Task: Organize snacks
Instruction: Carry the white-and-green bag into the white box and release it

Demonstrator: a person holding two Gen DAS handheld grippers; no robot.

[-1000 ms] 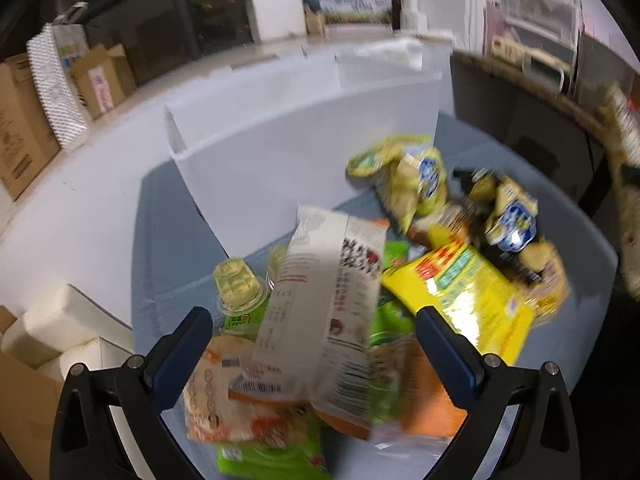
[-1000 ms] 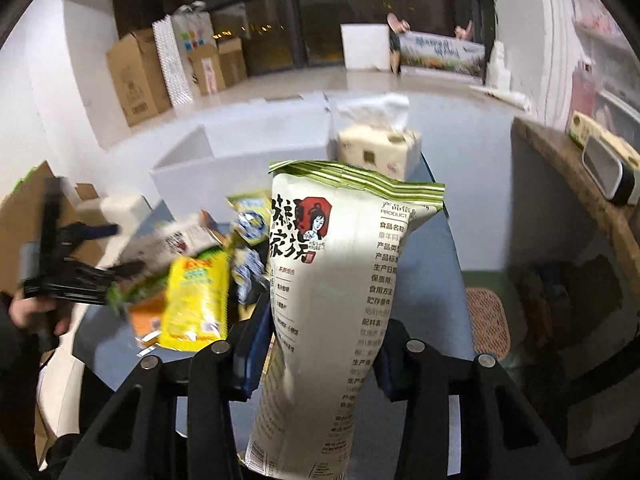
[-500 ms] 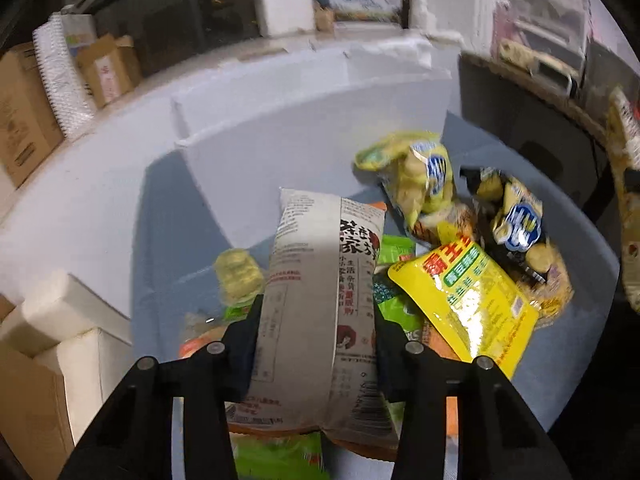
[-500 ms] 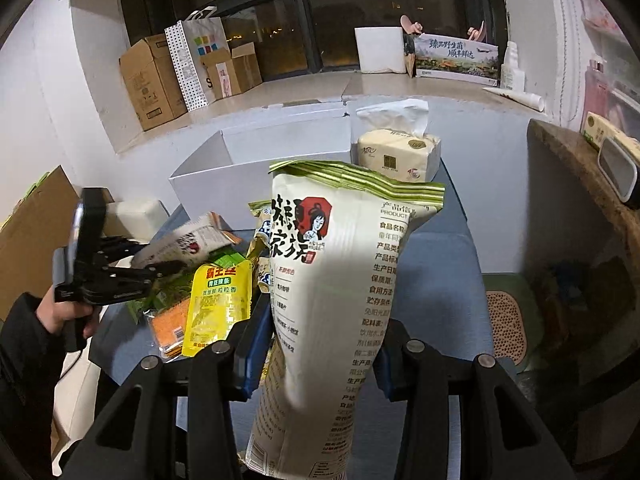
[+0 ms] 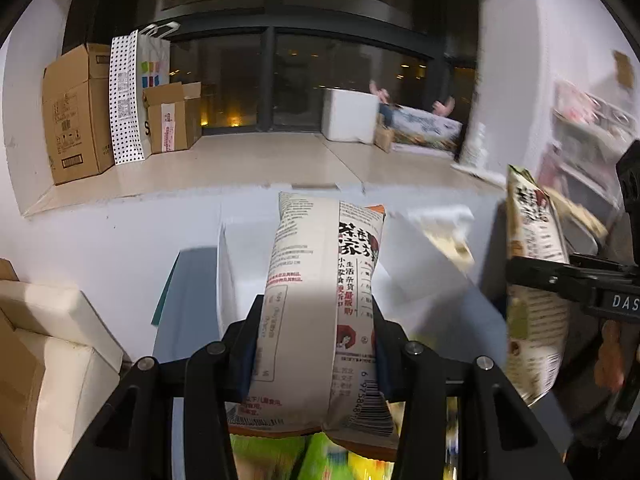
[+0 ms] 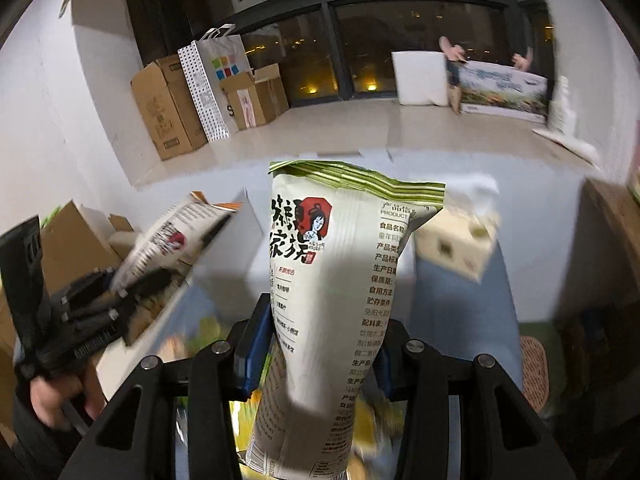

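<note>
left gripper clamped on orange-top bag | right gripper clamped on green-top bag | advice: lower upright into white box, frame centre, one after other

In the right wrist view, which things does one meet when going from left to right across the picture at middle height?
Left tongs holding the orange-topped snack bag → white storage box → green-topped snack bag held in the right tongs → tissue box.
</note>
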